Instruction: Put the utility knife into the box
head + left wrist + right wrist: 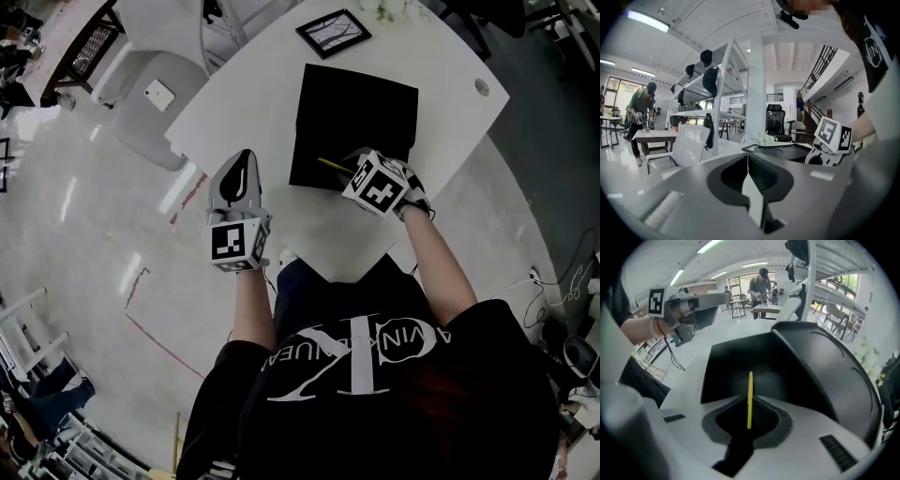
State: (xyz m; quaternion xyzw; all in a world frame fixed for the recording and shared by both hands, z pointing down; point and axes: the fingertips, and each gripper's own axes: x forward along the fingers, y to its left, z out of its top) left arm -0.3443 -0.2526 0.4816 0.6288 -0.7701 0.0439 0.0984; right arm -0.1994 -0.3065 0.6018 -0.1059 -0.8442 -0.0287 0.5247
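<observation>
Right tongs (749, 411) are clamped tight on the thin yellow utility knife (750, 387). The knife pokes forward over the near edge of the black box (356, 108), which sits on the white worktop (246, 94). The left tongs (749, 174) are pressed together with nothing between them, hovering by the worktop's left edge, apart from the box.
</observation>
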